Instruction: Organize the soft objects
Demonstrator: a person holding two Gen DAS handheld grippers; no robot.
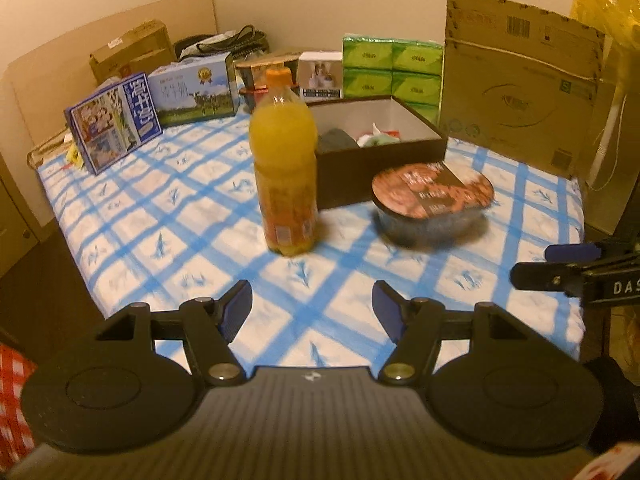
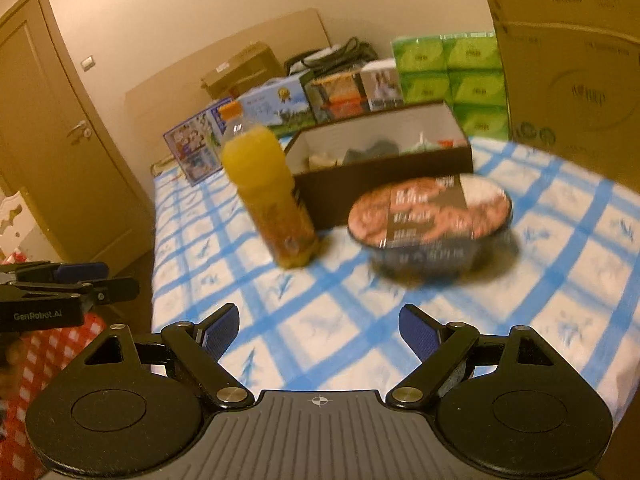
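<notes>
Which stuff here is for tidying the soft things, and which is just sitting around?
For the job:
- dark box with soft things inside
- left gripper, open
- right gripper, open

Just lying about:
- orange juice bottle
- noodle bowl
- milk cartons
- green tissue packs
- cardboard box

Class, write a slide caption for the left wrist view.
Open left gripper faces an orange juice bottle, sealed noodle bowl and dark open box on blue-checked cloth.
</notes>
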